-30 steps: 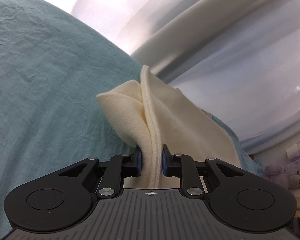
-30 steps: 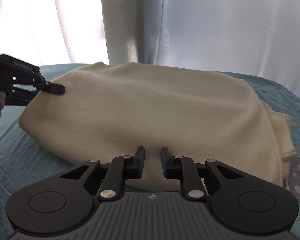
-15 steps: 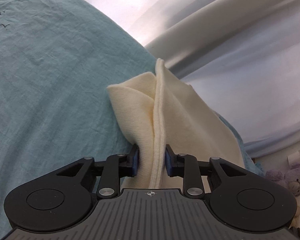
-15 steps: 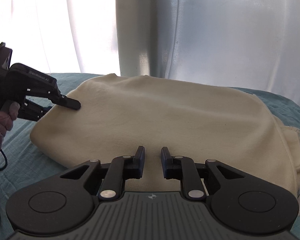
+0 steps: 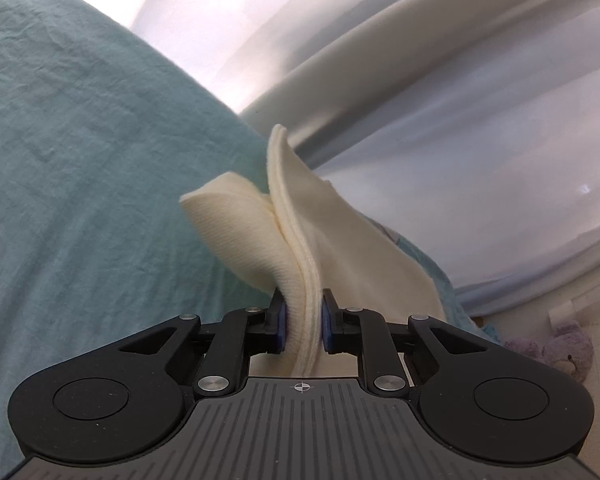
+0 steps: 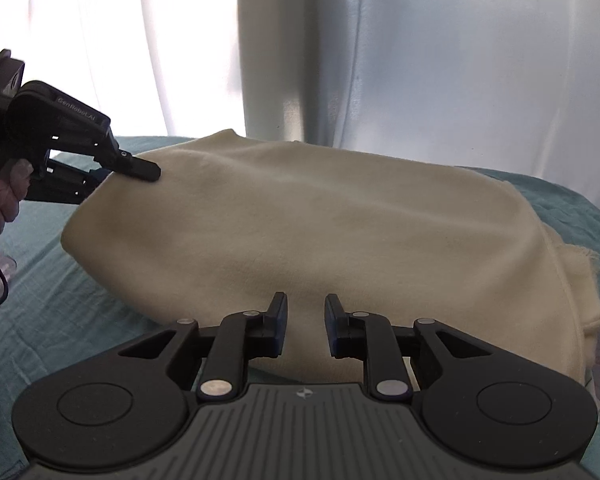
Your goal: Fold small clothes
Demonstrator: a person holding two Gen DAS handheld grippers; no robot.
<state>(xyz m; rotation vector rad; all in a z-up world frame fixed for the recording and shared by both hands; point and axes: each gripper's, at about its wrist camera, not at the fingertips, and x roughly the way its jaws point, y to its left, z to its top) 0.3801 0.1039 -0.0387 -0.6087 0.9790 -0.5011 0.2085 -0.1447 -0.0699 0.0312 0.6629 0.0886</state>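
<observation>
Pinching the doubled hem of the cream garment (image 5: 300, 264) with my left claw (image 5: 302, 322); its blue pads are pressing on the layered fabric from both sides, having just closed in tighter on it. In the left wrist view the edge is standing up from between the pads, one ribbed flap folding off to the left, the wider panel trailing away to the right over the teal bedsheet (image 5: 80, 184). A purple plush toy (image 5: 556, 354) is lying on the floor at lower right.

From the right wrist view, the same cream garment (image 6: 320, 232) is lying in a rounded, bunched mound on the bedsheet (image 6: 60, 320), its near edge running under my right claw (image 6: 306, 318). That claw's jaws are standing a narrow gap apart over the cloth; cloth is showing through the gap, but I cannot tell whether any of it is caught between the pads. My left claw (image 6: 138, 170) is showing at far left, clamped on the garment's left corner and holding it raised off the bed, with my hand (image 6: 0, 196) wrapped around its grip. White curtains (image 6: 420, 60) are hanging behind the bed.
</observation>
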